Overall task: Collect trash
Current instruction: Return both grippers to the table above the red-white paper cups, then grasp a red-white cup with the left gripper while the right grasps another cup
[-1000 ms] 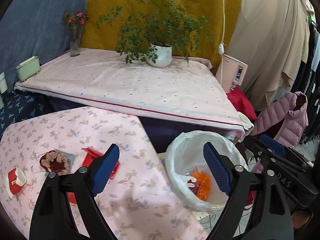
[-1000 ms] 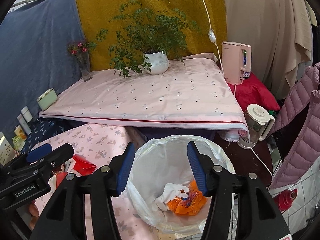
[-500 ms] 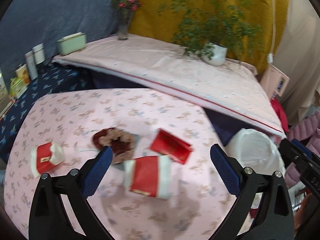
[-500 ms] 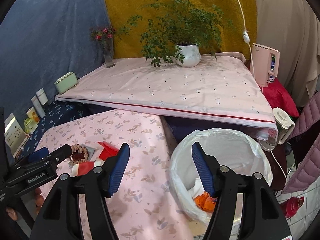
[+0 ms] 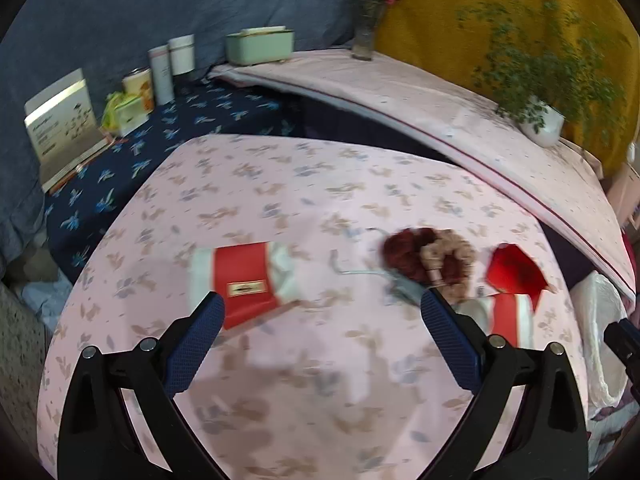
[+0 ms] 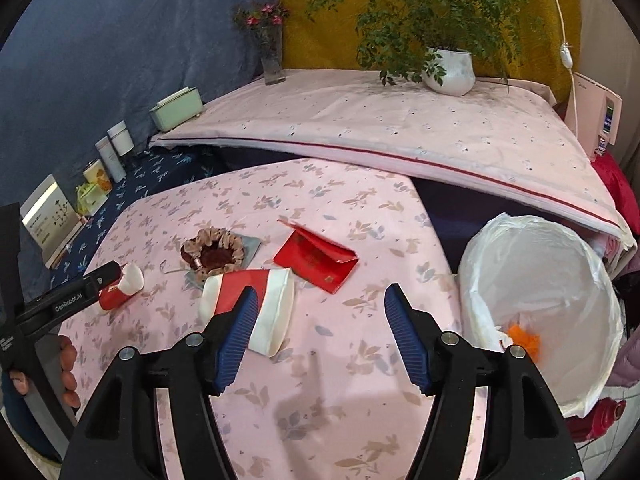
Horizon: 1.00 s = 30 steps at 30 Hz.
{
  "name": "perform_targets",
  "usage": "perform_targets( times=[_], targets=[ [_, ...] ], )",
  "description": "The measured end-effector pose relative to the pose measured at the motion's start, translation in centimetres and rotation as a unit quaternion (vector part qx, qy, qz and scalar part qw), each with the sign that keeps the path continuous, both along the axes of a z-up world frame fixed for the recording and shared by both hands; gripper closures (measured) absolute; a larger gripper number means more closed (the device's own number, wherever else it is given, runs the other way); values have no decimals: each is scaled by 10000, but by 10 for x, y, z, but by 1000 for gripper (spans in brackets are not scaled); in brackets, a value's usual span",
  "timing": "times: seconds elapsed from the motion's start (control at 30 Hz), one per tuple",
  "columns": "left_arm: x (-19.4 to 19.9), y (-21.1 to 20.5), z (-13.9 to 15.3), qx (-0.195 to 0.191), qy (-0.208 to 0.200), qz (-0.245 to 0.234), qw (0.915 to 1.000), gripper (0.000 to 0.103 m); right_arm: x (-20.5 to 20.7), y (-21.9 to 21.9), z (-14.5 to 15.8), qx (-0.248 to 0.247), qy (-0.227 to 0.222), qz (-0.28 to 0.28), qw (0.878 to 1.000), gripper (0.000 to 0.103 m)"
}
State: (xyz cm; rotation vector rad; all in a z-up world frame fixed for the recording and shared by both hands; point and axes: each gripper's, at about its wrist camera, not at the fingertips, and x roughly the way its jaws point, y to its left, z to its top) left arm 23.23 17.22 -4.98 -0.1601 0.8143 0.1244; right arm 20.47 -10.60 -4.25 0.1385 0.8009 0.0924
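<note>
A: Since the earlier frames, both views have swung away from the bin (image 6: pixel 536 304) toward the desk (image 5: pixel 320 380); what was then a view down into the liner is now the flowered pink cloth.

B: And the fingers?

A: The left gripper (image 5: pixel 320 344) has its fingers spread wide, nothing between them. The right gripper (image 6: pixel 318 332) has its fingers moderately apart, also empty. Both hover above the cloth.

B: What surrounds the trash?

A: A ruffled brown scrunchie (image 6: pixel 212 250) lies on a grey cloth piece behind the nearer red-and-white paper cup (image 6: pixel 256 308), which lies on its side just beyond the right gripper's left finger. A red envelope (image 6: pixel 316 260), flap open, lies to the cup's right, close by. A second red-and-white cup (image 5: pixel 244 276) lies well apart, ahead of the left gripper.

B: Anything obscured?

A: In the right view the left gripper's body covers most of that second cup; a hand (image 6: pixel 66 376) grips its handle at the frame edge. The left view is motion-blurred, so the cup's label is unreadable. Orange scraps (image 6: pixel 524 338) show inside the white liner, partly hidden by its folds.

B: Background?

A: A potted plant (image 6: pixel 448 68) and flower vase (image 6: pixel 272 60) stand on the bed behind.
</note>
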Motion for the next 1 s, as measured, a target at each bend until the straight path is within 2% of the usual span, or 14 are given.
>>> perform_targets(
  times=[0.27, 0.5, 0.6, 0.7, 0.8, 0.87, 0.9, 0.97, 1.0],
  targets=[
    [-6, 58, -26, -167, 236, 333, 9990, 9, 16, 28, -34, 155, 337, 176, 9992, 40],
    [2, 82, -39, -783, 302, 235, 9962, 11, 33, 45, -57, 266, 544, 277, 9978, 40],
    [6, 80, -42, -835, 312, 72, 9960, 21, 39, 49, -67, 281, 658, 336, 9969, 40],
    [9, 77, -43, -886, 327, -65, 9955, 34, 40, 52, -71, 360, 716, 367, 9961, 46],
    [11, 72, -41, -923, 307, -180, 9951, 45, 40, 58, -71, 419, 722, 426, 9956, 58],
    [11, 66, -40, -929, 312, -296, 9947, 62, 40, 61, -71, 462, 725, 473, 9952, 70],
    [13, 63, -40, -926, 333, -352, 9945, 67, 40, 61, -70, 514, 722, 504, 9948, 73],
    [14, 56, -40, -903, 371, -434, 9943, 82, 38, 63, -68, 622, 703, 531, 9942, 82],
    [14, 53, -40, -898, 378, -466, 9942, 86, 37, 64, -67, 672, 690, 545, 9939, 83]
  ],
)
